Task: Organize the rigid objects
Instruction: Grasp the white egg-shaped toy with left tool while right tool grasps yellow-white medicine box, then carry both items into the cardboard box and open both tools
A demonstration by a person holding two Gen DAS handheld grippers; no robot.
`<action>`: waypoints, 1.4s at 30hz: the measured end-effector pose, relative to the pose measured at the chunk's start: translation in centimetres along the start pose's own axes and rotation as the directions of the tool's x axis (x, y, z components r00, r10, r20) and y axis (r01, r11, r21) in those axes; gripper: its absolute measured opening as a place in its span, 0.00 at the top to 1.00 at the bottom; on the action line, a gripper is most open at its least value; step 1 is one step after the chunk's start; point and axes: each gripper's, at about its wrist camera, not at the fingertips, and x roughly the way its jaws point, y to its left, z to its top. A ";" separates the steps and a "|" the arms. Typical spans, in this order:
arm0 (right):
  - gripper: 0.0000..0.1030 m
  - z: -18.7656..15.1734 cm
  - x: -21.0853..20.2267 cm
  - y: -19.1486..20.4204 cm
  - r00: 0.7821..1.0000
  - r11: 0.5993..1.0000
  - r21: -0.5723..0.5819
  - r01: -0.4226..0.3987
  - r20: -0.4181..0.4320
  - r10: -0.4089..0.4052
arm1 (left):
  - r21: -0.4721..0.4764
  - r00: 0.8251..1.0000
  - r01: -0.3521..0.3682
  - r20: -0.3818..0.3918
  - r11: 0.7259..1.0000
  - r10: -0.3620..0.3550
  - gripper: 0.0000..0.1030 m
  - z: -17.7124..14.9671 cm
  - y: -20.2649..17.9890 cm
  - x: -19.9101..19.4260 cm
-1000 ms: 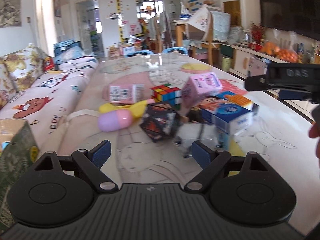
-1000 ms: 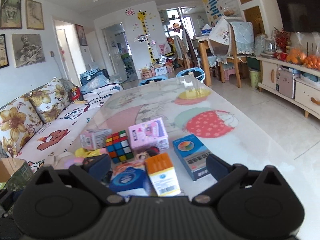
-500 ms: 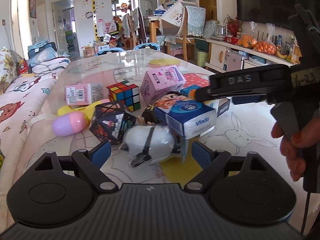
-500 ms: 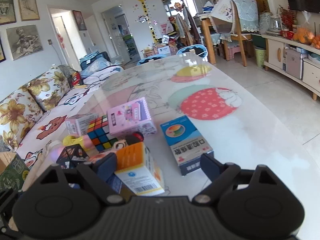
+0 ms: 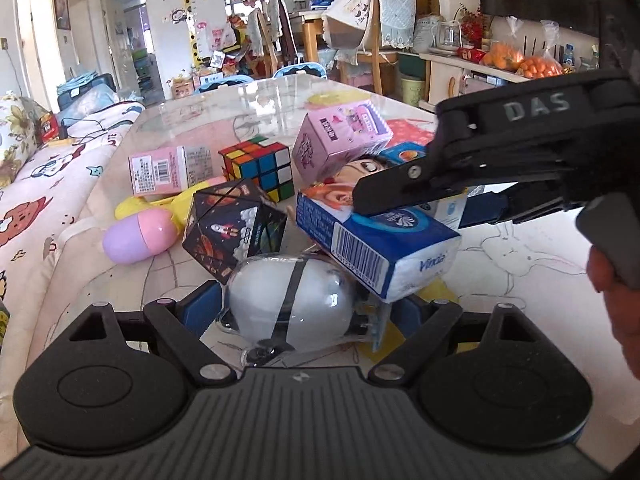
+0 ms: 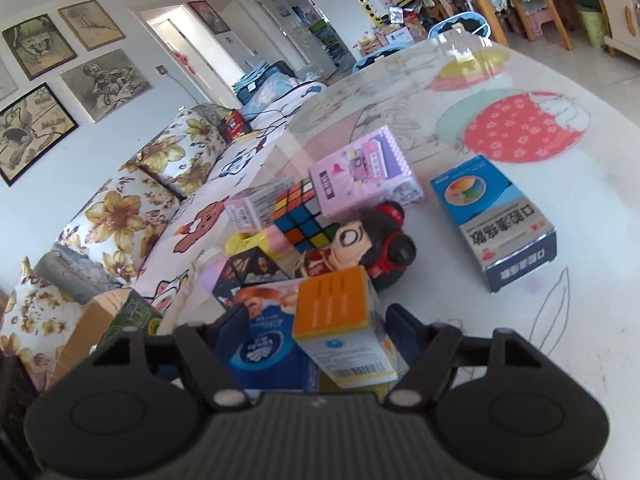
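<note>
A jumble of objects lies on the glass table (image 5: 520, 260): a Rubik's cube (image 5: 260, 168), a pink box (image 5: 340, 140), a black space-print cube (image 5: 232, 228), a pastel capsule (image 5: 138, 236), a doll (image 6: 360, 244) and a blue tissue pack (image 5: 380, 240). My left gripper (image 5: 308, 308) is open, and a white egg-shaped toy in clear packaging (image 5: 292, 296) lies between its fingers without being pressed. My right gripper (image 6: 316, 332) is closing around an orange-topped box (image 6: 340, 320) that leans on the tissue pack (image 6: 264, 352). I see no firm press on the box.
A blue carton (image 6: 492, 216) lies alone to the right of the pile. A floral sofa (image 6: 120, 208) runs along the table's left side, with a cardboard box (image 6: 100, 320) beside it. A person's hand (image 5: 616, 292) holds the right gripper (image 5: 420, 196).
My left gripper has come forward and down, so the white toy now sits between its fingers. The right gripper has tipped down over the pile and its jaws have narrowed around the orange-topped box.
</note>
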 end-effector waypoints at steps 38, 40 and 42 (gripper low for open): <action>0.32 -0.3 -0.2 1.8 0.946 0.936 -0.158 0.314 0.136 -0.294 | -0.239 0.997 -0.072 -0.013 0.968 0.071 0.01 1.9 -0.3 -0.3; 0.32 -0.3 -0.3 2.1 0.946 0.935 -0.164 0.313 0.144 -0.292 | -0.250 0.997 -0.076 -0.008 0.965 0.077 0.01 2.0 -0.2 -0.6; 0.32 -0.4 -0.3 2.4 0.944 0.934 -0.170 0.315 0.154 -0.290 | -0.261 0.996 -0.082 -0.004 0.962 0.084 0.01 1.9 0.1 -1.0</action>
